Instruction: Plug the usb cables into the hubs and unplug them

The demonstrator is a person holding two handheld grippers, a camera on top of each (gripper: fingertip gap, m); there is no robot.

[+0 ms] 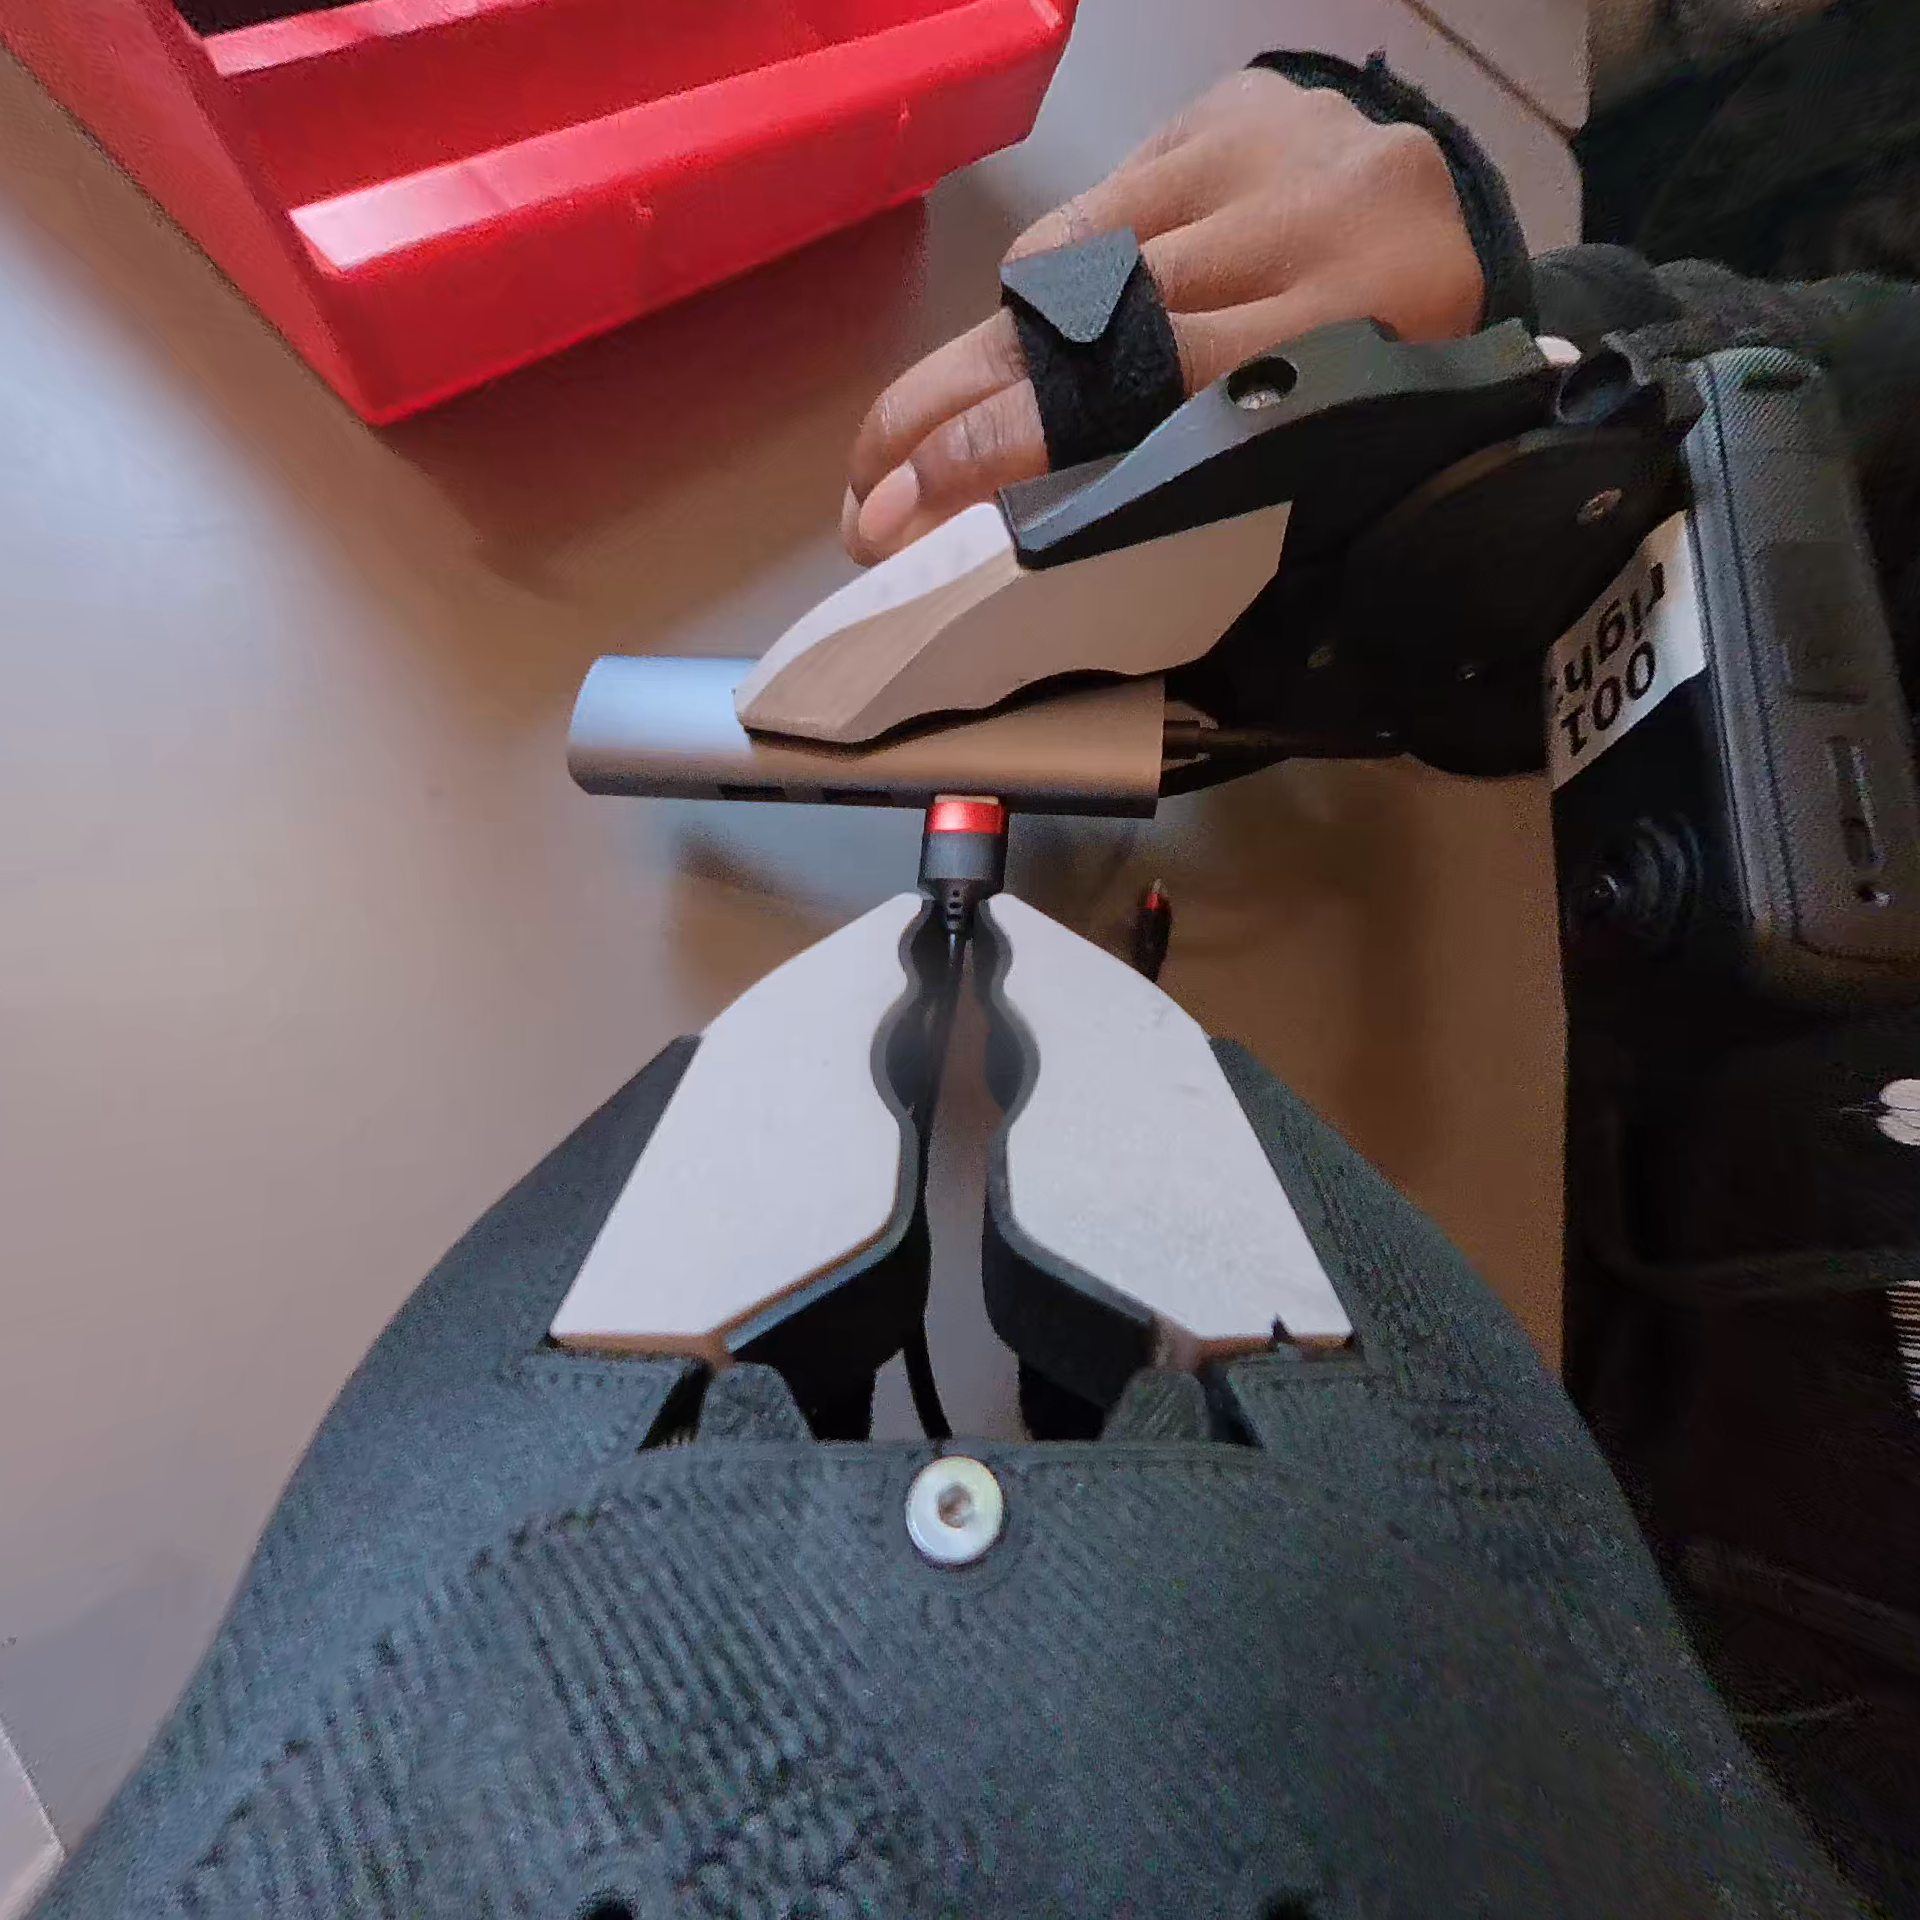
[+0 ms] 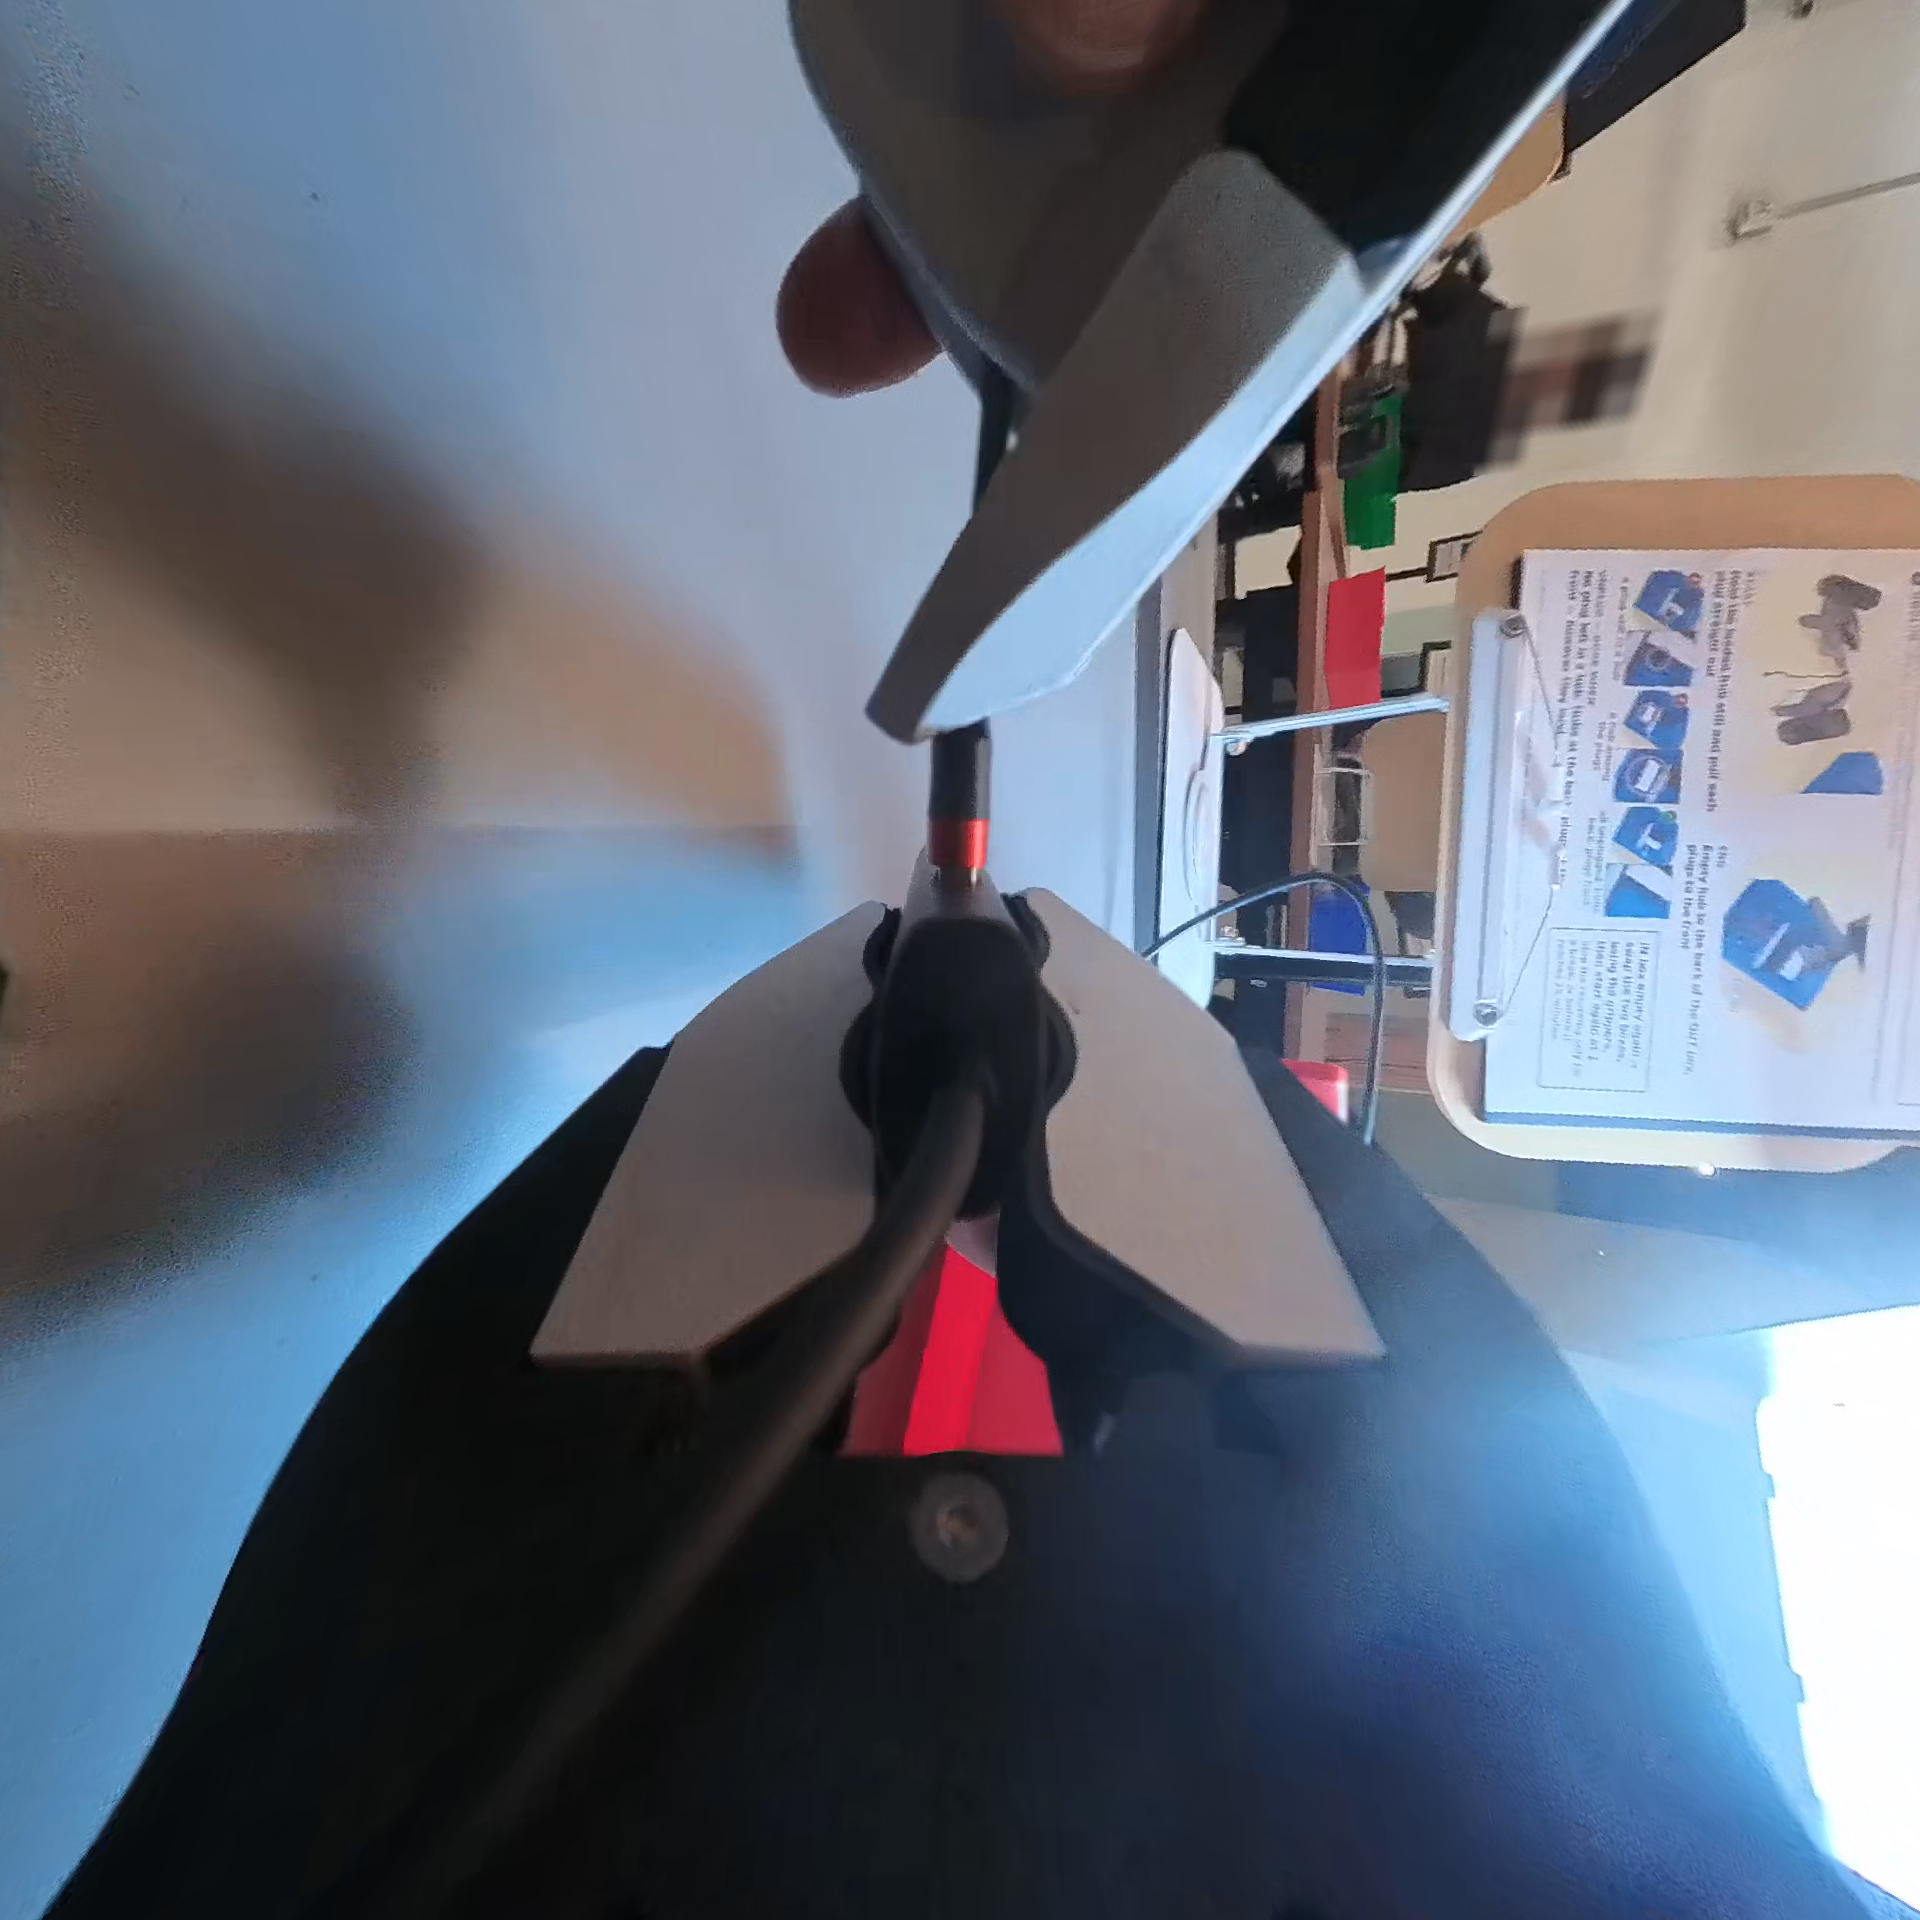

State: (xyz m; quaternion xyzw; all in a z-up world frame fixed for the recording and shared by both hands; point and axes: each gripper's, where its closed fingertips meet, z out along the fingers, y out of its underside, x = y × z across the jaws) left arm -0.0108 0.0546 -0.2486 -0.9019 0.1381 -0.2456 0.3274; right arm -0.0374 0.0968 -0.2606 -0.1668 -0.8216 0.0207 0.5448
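The slim grey aluminium USB hub [image 1: 665, 717] is held off the beige tabletop [image 1: 208, 831], clamped between the fingers of the right tool [image 1: 821, 717]. One red-collared black USB plug [image 1: 964, 836] sits in a port on the hub's near edge; two open ports [image 1: 800, 796] lie just beside it to the left. The left tool [image 1: 951, 909] is closed narrowly on the thin black cable [image 1: 951, 956] just behind that plug. A red plastic bin [image 1: 623, 177] stands well apart behind the hub, with bare tabletop between. A second red-tipped plug [image 1: 1151, 914] lies below, near the right tool.
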